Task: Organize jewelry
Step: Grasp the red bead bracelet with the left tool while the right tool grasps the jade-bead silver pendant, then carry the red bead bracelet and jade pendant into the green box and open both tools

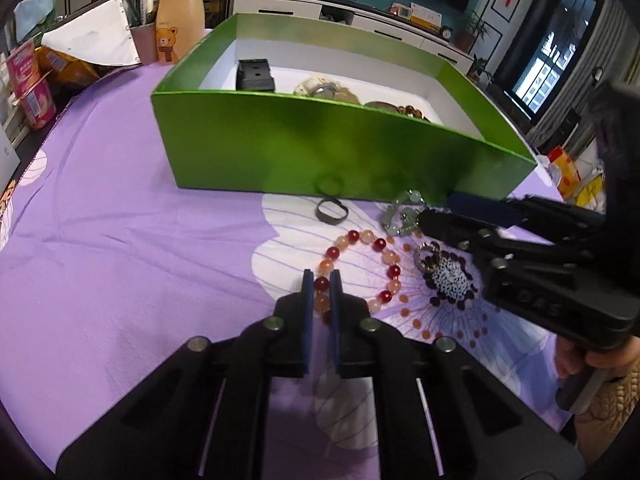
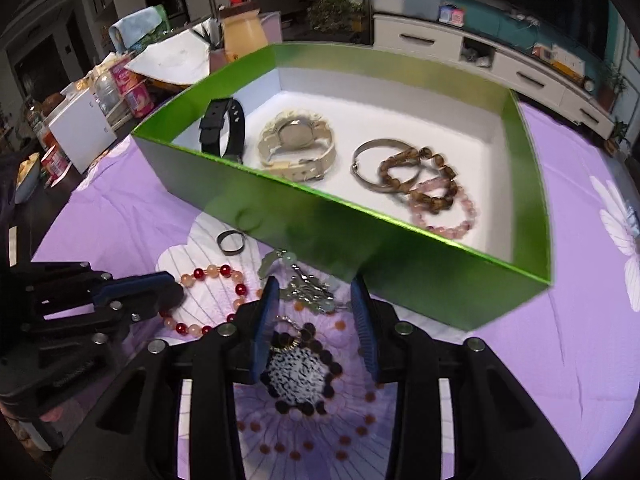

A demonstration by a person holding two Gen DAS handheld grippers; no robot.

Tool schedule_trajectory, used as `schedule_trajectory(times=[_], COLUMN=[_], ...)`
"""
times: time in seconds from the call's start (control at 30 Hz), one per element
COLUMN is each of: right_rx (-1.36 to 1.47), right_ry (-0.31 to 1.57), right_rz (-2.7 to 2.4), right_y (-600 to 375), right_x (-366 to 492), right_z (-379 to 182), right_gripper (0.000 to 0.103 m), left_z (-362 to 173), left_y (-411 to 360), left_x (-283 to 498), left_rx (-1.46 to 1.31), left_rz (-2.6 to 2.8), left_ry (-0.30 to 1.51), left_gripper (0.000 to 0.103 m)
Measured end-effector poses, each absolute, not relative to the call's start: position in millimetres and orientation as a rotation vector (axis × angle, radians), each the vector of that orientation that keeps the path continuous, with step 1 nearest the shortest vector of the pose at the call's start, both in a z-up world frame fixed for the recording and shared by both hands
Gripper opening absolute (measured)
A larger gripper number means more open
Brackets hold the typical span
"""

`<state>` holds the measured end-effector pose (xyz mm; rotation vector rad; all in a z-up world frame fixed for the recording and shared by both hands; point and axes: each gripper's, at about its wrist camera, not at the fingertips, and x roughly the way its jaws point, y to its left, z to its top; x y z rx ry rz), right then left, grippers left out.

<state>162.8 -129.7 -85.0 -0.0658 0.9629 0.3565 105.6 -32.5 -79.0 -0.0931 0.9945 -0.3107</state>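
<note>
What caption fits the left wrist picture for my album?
Left gripper fingers pinch the red bead bracelet before the green box.

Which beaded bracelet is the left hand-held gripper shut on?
The red-and-peach beaded bracelet on the cloth, pinched by the left hand-held gripper; the brown and pink beaded ones lie inside the green box.

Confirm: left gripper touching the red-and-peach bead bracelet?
Touching. The left wrist view shows the left gripper shut on the red-and-peach bead bracelet, a red bead pinched between its pads with no gap.
</note>
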Motion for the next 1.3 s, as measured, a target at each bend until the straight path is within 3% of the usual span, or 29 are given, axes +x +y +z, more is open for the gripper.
schedule_trajectory(times=[0.07,0.2,0.3,1.3], right_rx=[-0.083,-0.089,-0.092,0.042], right_ry=[0.966,0.962,0.953,0.725], right_rz=[0.375,0.385,0.394,0.387], right_y=[-125,-120,-120,-160], right_x=[165,168,166,102], right_z=[-89,-89,-86,4], right_gripper=[0.032,0.012,0.007,0.007], left_z=[-77,-75,-72,2], left_y=[-30,-29,-27,-15], left_x=[107,107,104,88], left_rx=[-0.105,-0.114,-0.122,-0.135], left_rz=[-0.314,-0.316,-0.320,-0.326], left_ry=[0.989,0.984,0.974,0.838], left_gripper=[0.007,0.007,0.007,0.007])
